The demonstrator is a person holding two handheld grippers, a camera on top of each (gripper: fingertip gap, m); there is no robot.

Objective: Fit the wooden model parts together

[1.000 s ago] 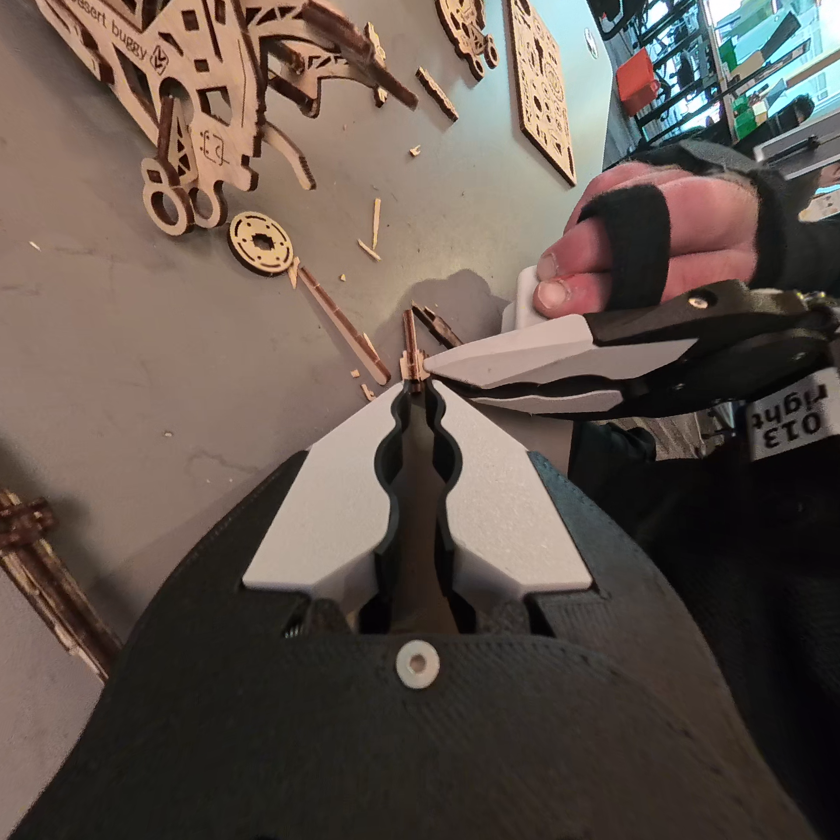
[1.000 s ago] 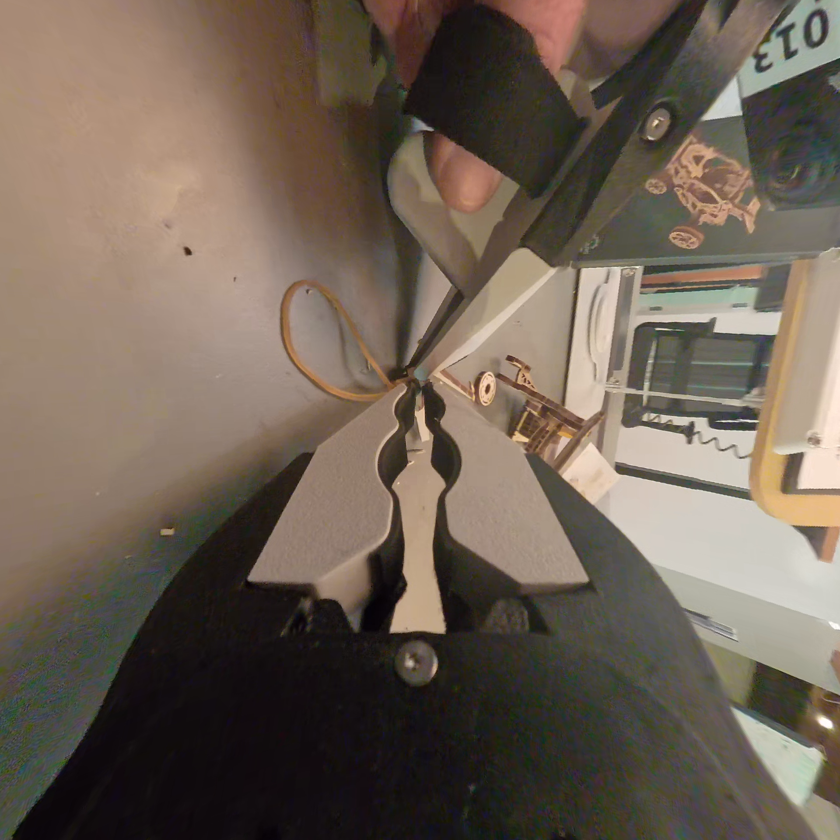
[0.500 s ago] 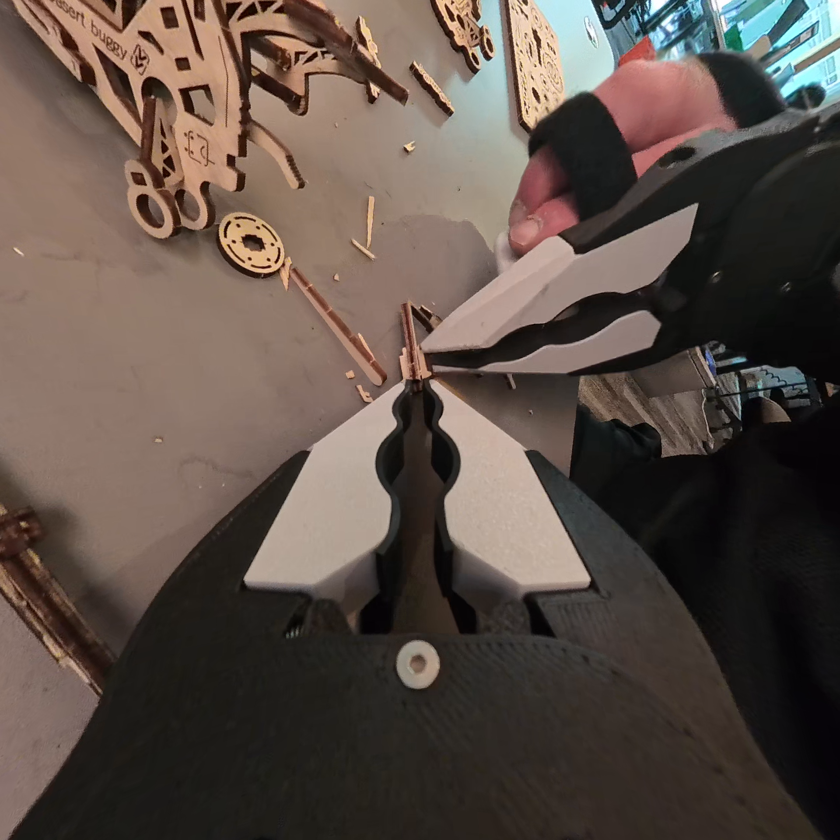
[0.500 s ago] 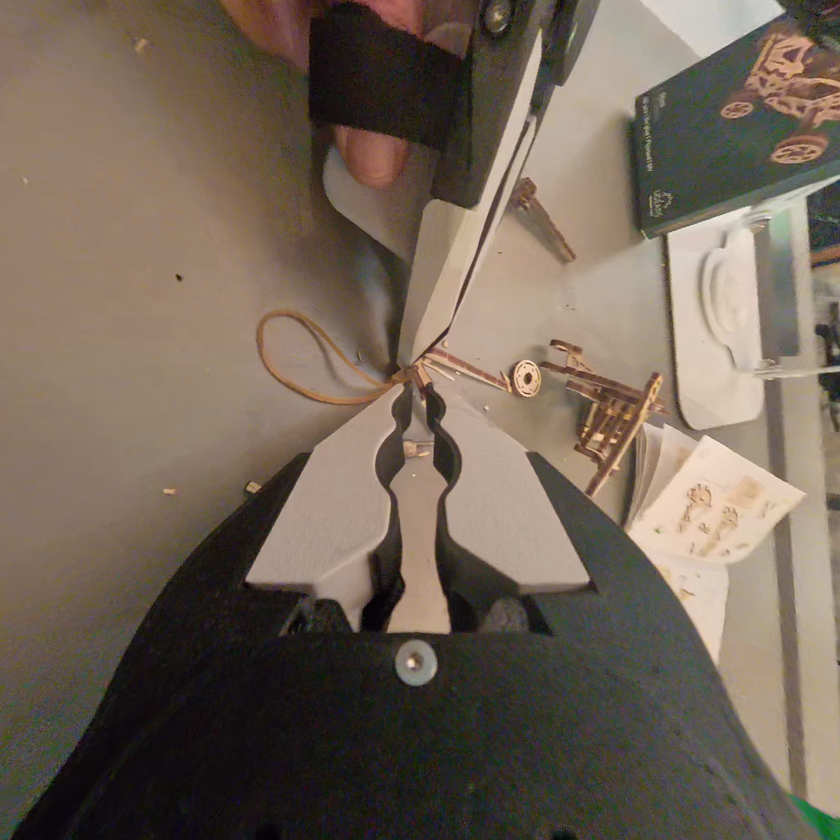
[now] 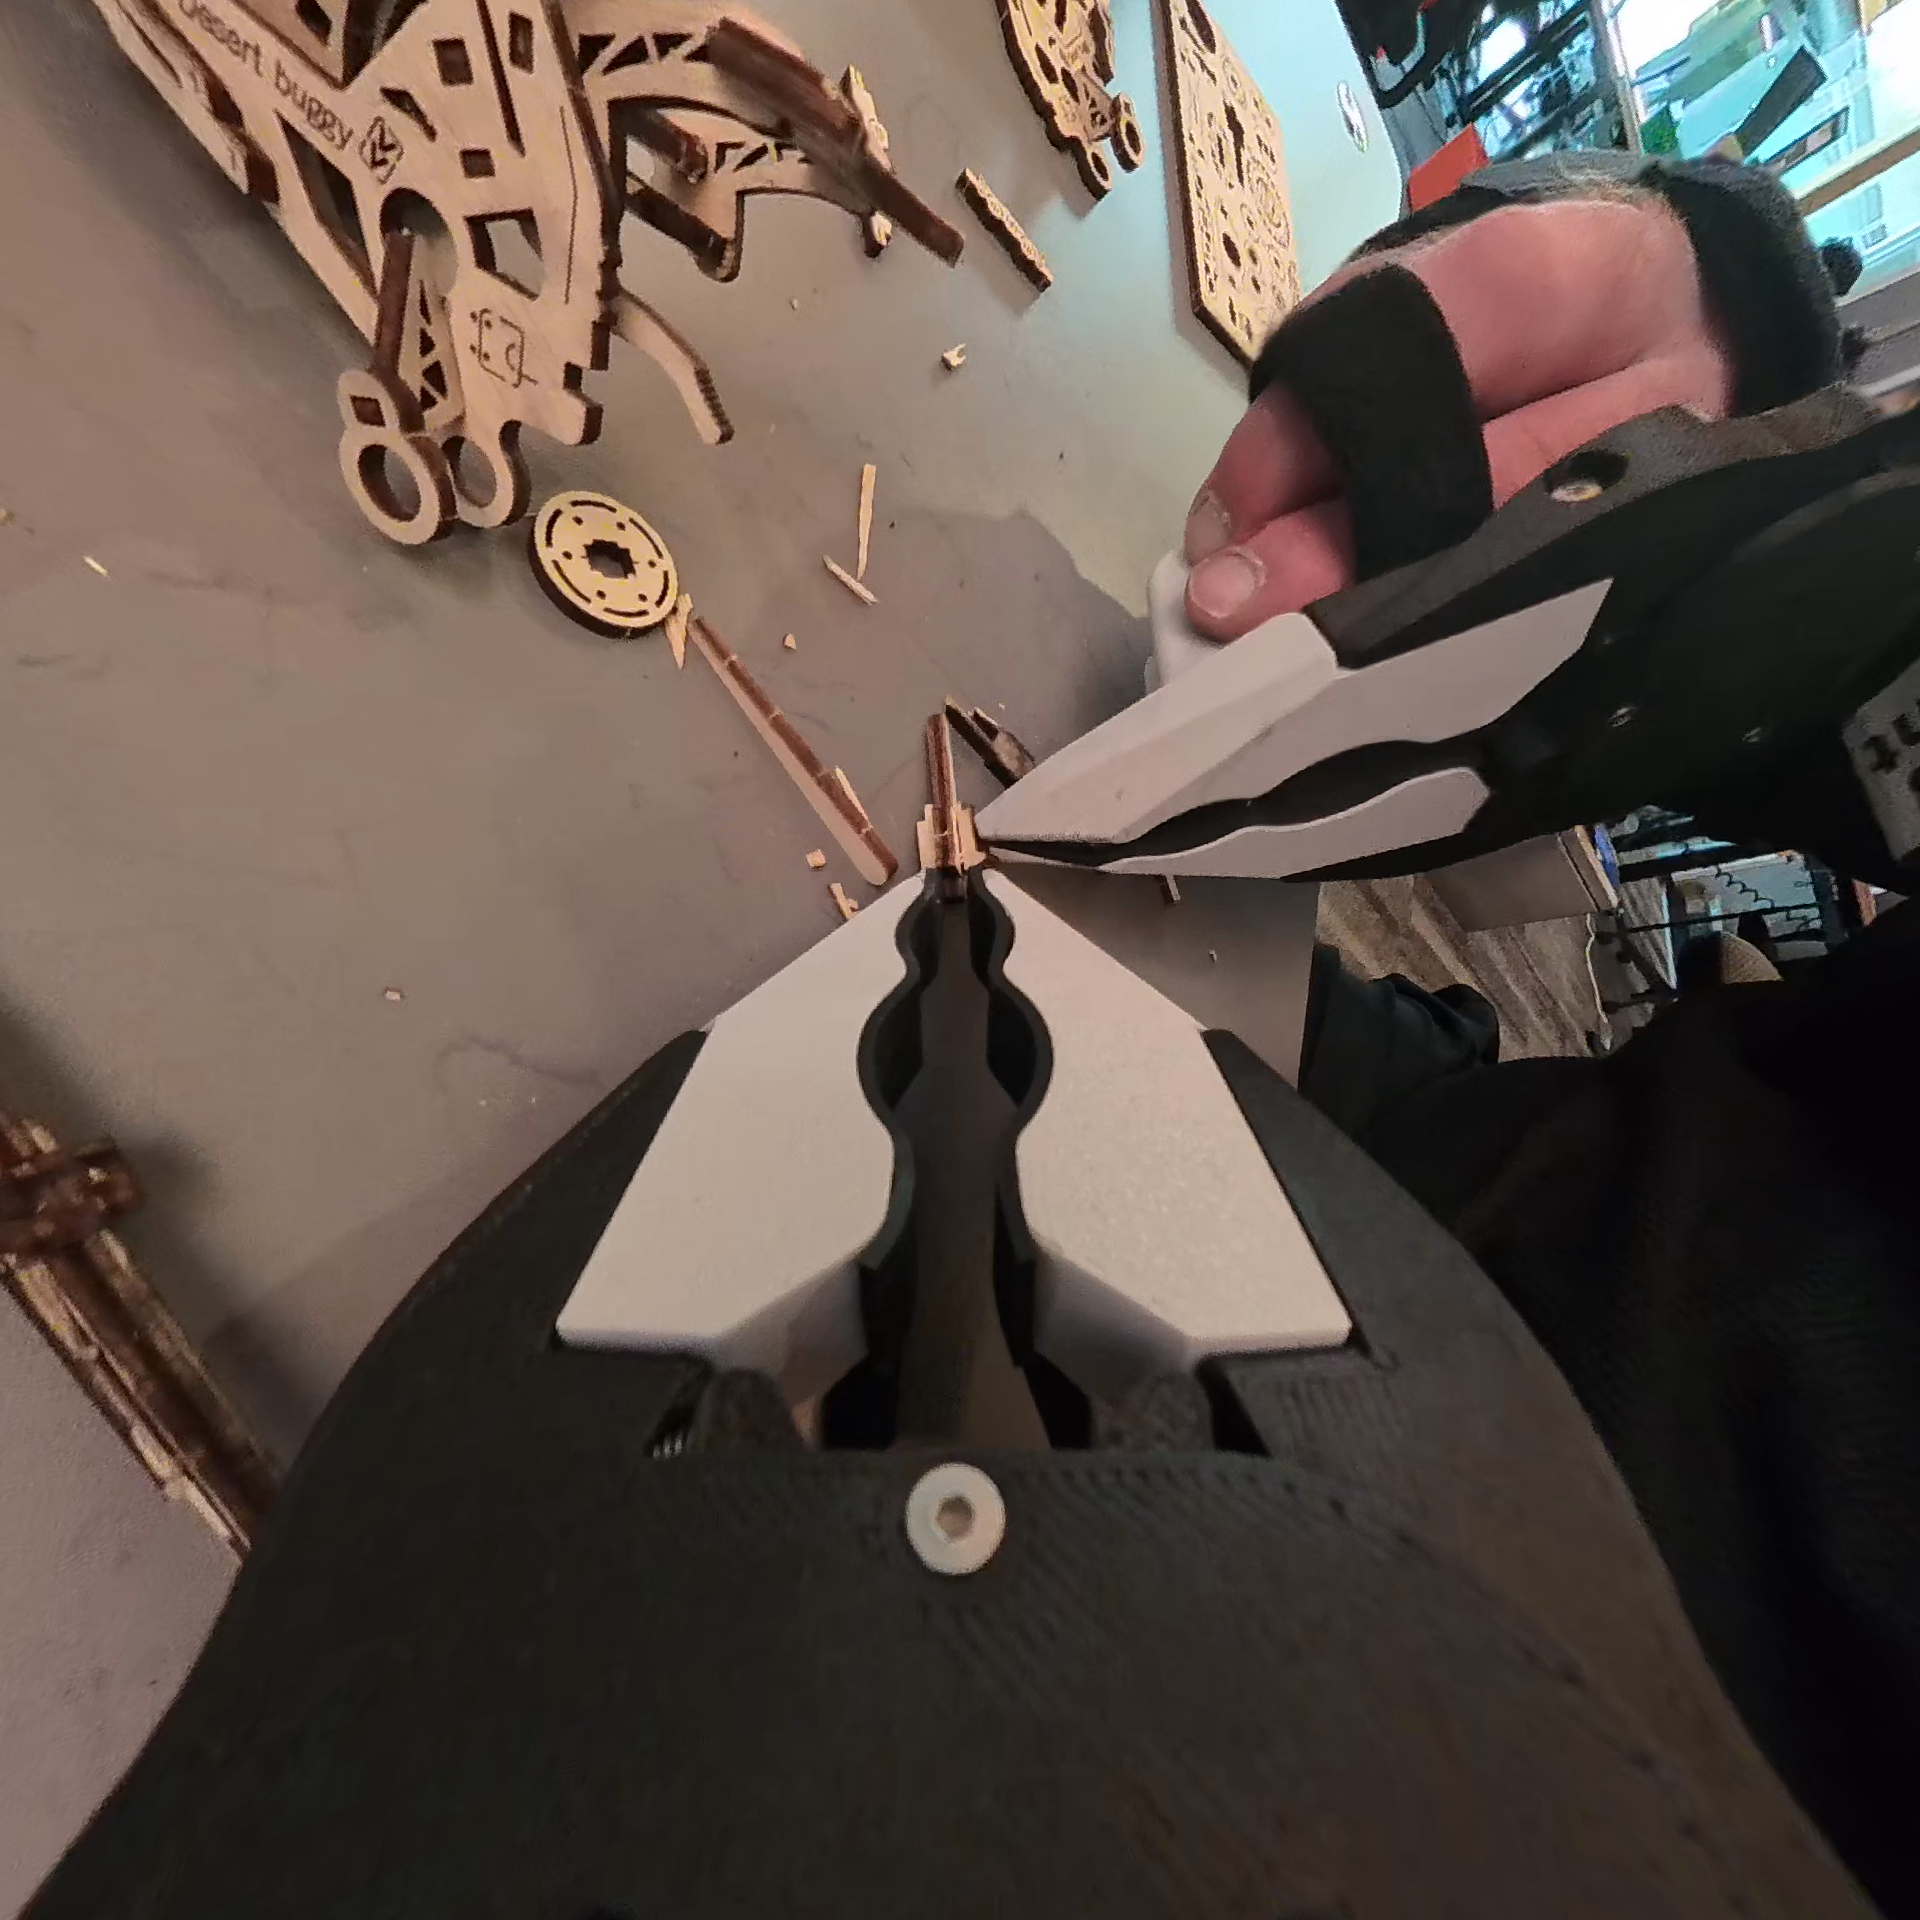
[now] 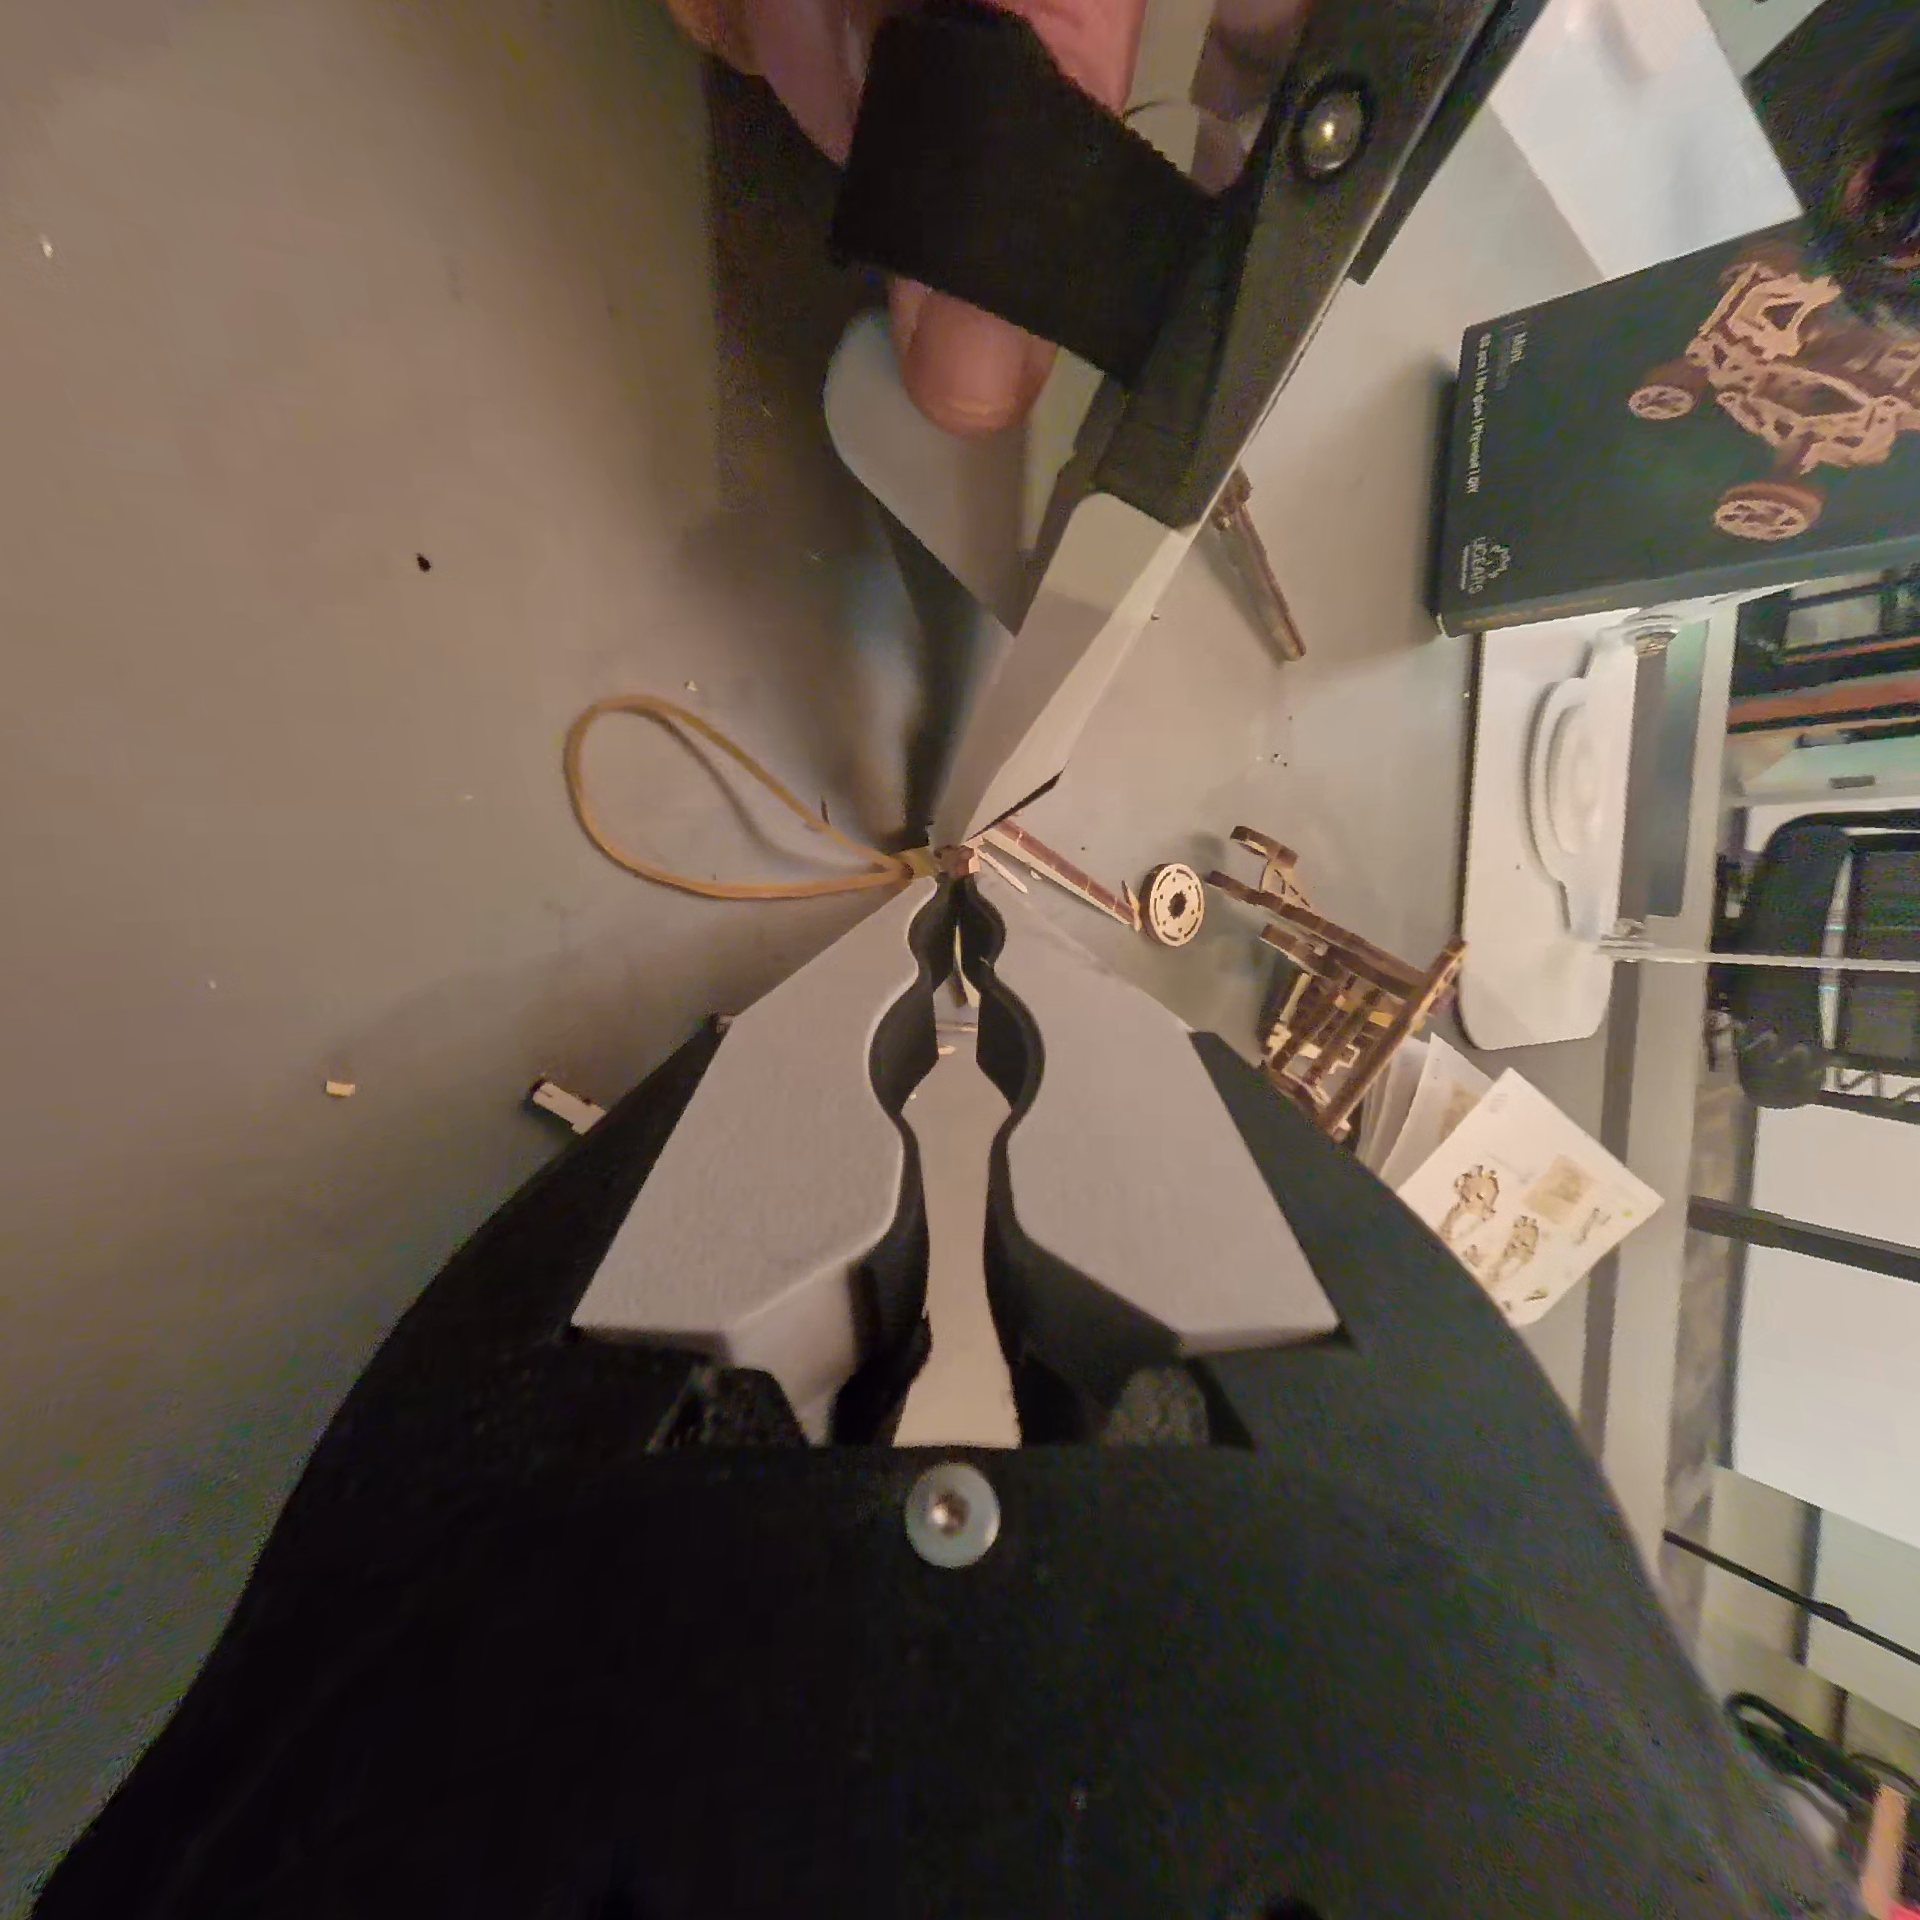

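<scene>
Since half a second ago your right gripper (image 5: 992, 854) has dropped its angle and now comes in flatter from 3 o'clock; the grip point has not shifted.

Your left gripper (image 5: 951, 883) is pinched tight on a small wooden part (image 5: 943, 821), which stands up past the tips toward 12 o'clock. Your right gripper's fingers are nearly closed, tips touching that same part; in the right wrist view a thin sliver (image 6: 954, 951) sits between them. A rubber band (image 6: 665, 805) loops off toward 9 o'clock from the joint.

Count on the table (image 5: 260, 831):
- one round disc (image 5: 608, 575)
- one long notched strip (image 5: 790, 750)
- one large cut-out sheet (image 5: 416, 208) at 11 o'clock
- one half-built frame (image 6: 1340, 987) at 3 o'clock
- one dark box (image 6: 1662, 436)
- one leaflet (image 6: 1507, 1216)

Table edge lies just right of the tips, at 3 o'clock. Bare surface at 9 o'clock, chips only.
</scene>
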